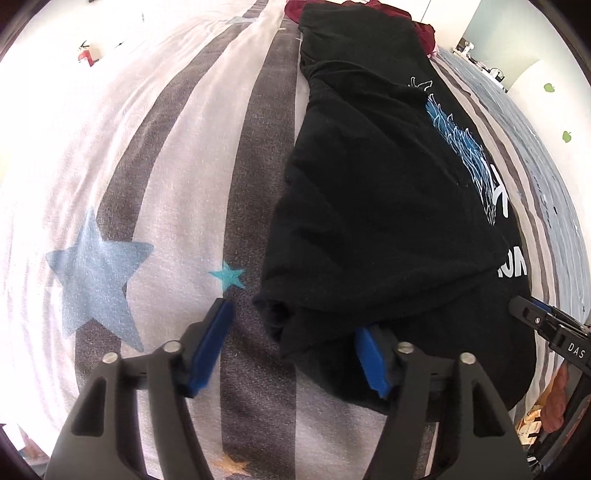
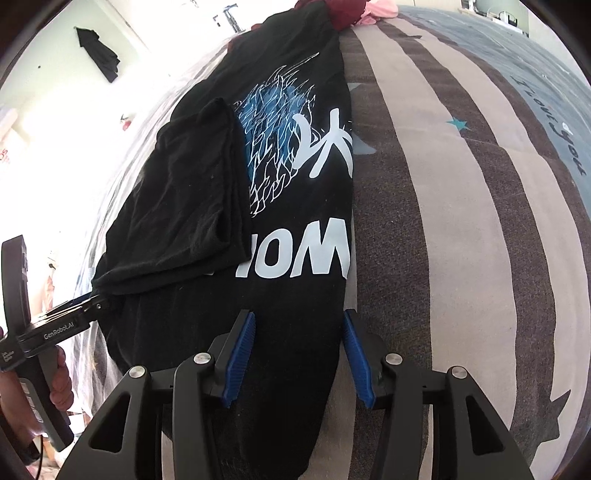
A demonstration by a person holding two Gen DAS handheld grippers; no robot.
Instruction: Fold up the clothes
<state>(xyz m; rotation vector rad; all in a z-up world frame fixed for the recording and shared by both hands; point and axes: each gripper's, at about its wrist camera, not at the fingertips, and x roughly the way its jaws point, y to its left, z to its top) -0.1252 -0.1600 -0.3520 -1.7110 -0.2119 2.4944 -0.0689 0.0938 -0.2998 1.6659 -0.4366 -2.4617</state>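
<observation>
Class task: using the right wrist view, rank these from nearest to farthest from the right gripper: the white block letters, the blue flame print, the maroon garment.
Measured from the right gripper:
1. White block letters, just ahead on the black T-shirt.
2. Blue flame print, farther up the shirt.
3. Maroon garment, at the bed's far end.

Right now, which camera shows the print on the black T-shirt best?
The right wrist view: the blue-and-white print lies nearly whole there. The left wrist view shows only a foreshortened strip along the black T-shirt's far edge.
</observation>
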